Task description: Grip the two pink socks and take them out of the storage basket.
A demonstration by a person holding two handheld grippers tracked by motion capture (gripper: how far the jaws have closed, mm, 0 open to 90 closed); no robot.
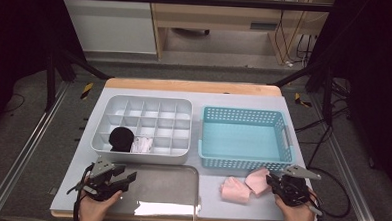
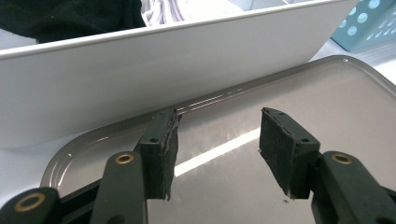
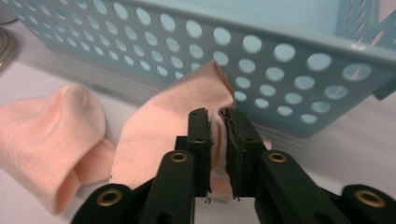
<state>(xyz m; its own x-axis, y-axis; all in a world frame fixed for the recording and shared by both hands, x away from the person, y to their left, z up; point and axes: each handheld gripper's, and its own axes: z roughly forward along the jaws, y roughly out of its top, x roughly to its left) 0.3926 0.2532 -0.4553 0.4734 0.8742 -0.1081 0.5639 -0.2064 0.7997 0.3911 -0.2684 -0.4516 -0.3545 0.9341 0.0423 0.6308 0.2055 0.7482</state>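
— Pinching the nearer pale pink knitted sock [image 3: 163, 140] right now, over on the right gripper [image 1: 281, 184]; jaws nearly closed with a fold of pink fabric squeezed between the pads [image 3: 200, 140].

— Sitting where, exactly?

— Resting on the grey table top [image 1: 214, 99], just in front of the near wall of the light blue perforated plastic basket [image 1: 245, 165], upper tip leaning against that wall in the right gripper view. Lying just to its left, a second pale pink sock [image 1: 235, 190], apart from the jaws.

— And the left side?

— Hovering with jaws spread wide and holding nothing, left gripper [image 2: 217, 140] hanging over the clear shiny rectangular lid [image 1: 163, 189], facing the near wall of the white plastic compartment organiser [image 1: 142, 158].

— Anything in that organiser already?

— Sitting in the near row: a rolled black sock [image 1: 121, 139], and a white bundle [image 1: 142, 145] in the cell beside it.

— So which way next, judging from here?

— Looking like a lift and a carry leftward and away, across the basket's corner toward the organiser; held sock lying forward and left of the right hand [image 1: 294, 215], long axis running roughly from the jaws up toward the basket. Clearly nearer to the right gripper, well apart from the left.

— Any snag?

— Possibly catching on the basket wall, so lifting clear first seems wise.
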